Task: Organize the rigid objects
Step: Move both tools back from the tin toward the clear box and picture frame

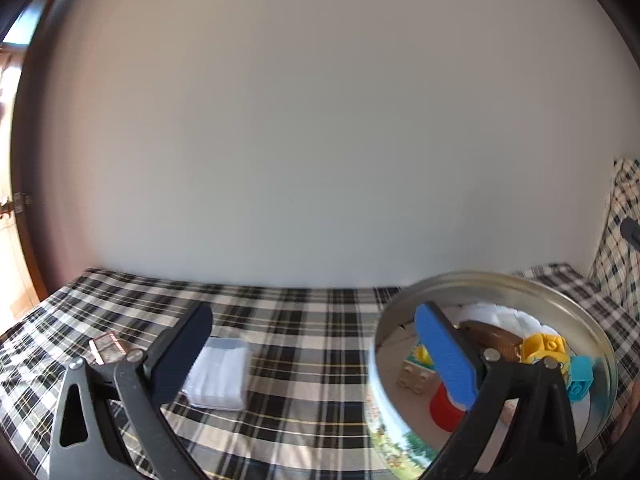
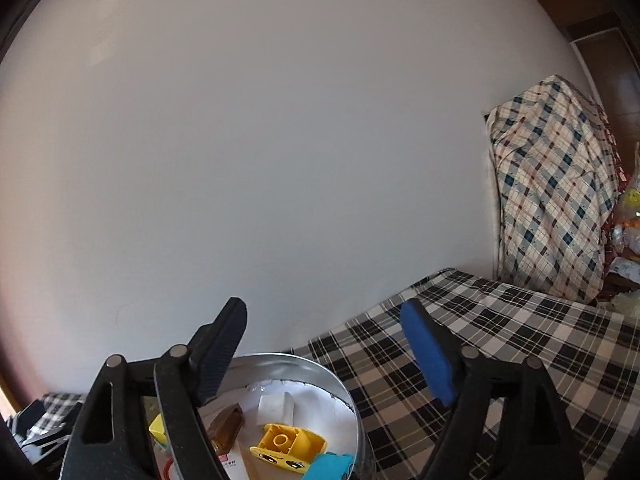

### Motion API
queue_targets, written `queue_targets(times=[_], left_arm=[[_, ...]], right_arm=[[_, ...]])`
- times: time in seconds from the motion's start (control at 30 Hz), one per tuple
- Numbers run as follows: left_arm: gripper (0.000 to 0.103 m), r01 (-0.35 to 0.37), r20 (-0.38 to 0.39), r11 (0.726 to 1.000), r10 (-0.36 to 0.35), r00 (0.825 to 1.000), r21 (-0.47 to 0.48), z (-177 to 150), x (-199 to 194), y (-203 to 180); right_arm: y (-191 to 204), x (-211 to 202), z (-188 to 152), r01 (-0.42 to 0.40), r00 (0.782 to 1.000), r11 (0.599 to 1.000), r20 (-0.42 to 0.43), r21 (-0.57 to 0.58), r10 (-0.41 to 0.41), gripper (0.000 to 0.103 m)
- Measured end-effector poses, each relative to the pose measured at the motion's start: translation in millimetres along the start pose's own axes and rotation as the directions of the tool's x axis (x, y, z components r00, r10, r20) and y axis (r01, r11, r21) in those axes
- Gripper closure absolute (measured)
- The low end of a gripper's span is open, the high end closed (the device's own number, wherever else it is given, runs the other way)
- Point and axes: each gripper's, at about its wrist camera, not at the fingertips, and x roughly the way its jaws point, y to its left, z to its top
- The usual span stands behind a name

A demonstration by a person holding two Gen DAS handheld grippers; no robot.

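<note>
My left gripper (image 1: pixel 316 352), jaws wide and empty, hovers over a plaid-covered table (image 1: pixel 304 320). A white box (image 1: pixel 218 376) lies left; a round tin (image 1: pixel 592 332) of toy bricks (image 1: pixel 546 348) sits right.

Cloth (image 1: pixel 280 320): black, white and grey plaid with thin yellow lines. Wall (image 1: pixel 320 120): plain off-white.

Tin (image 1: pixel 500 280): silver rim; outer side printed in green and yellow on white, at 6 o'clock of the rim. Tin contents, left view: blue brick (image 1: pixel 580 380) at 3 o'clock, yellow brick (image 1: pixel 546 346) beside it, brown piece (image 1: pixel 494 336) at 12 o'clock, tan brick (image 1: pixel 416 376) at 9 o'clock, red piece (image 1: pixel 442 410) at 6 o'clock.

Box (image 1: pixel 218 372): translucent white.

Left gripper (image 1: pixel 316 356): one pad blue, one black. Right gripper (image 2: pixel 324 344): same colours.

Drape (image 2: pixel 552 192), right view at 3 o'clock: cream check with blue and red.
</note>
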Motion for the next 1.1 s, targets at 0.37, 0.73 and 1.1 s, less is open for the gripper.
queue_targets(times=[0.37, 0.73, 1.1], left_arm=[[0.0, -0.004, 0.01, 0.998, 0.004, 1.0, 0.068, -13, -10, 1], [0.0, 0.036, -0.015, 0.996, -0.035, 0.999, 0.082, -17, -18, -3], [0.0, 0.057, -0.052, 0.997, -0.054, 0.997, 0.048, -19, -16, 14]], right_arm=[[32, -28, -24, 0.042, 0.99, 0.994, 0.137, -0.101, -0.028, 0.02], [43, -47, -31, 0.03, 0.992, 0.991, 0.126, -0.128, -0.014, 0.019], [47, -53, -36, 0.004, 0.994, 0.993, 0.107, -0.118, 0.009, 0.019]])
